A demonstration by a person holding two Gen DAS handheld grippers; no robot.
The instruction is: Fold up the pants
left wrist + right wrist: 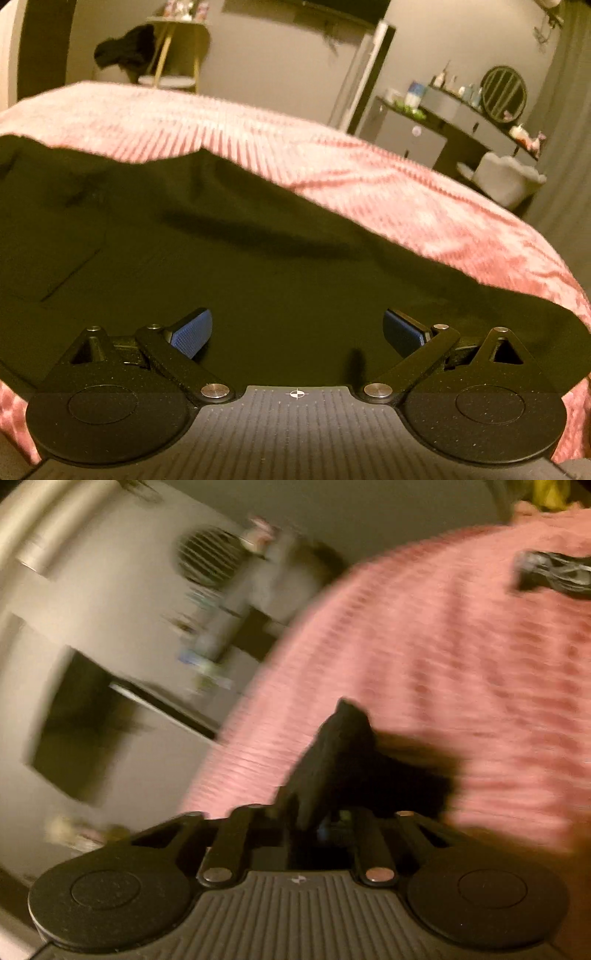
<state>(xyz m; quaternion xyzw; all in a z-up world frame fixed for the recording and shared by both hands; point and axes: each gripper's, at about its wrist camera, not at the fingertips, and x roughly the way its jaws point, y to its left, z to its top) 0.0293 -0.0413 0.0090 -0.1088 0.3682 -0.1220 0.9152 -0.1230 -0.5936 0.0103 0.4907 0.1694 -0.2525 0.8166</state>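
Note:
The black pants [229,236] lie spread on the pink ribbed bedspread [406,184]. My left gripper [297,334] is open just above the near part of the pants, its blue pads [194,332] wide apart and holding nothing. In the blurred, tilted right wrist view my right gripper [325,823] is shut on a bunched piece of the black pants [340,753], which rises from between the fingers above the bedspread [461,672].
A dresser with bottles and a round mirror [504,92] stands beyond the bed at the right. A white chair [506,177] is beside it. A gold-legged side table [177,51] with dark clothing is at the back left. A dark object [554,574] lies on the bed.

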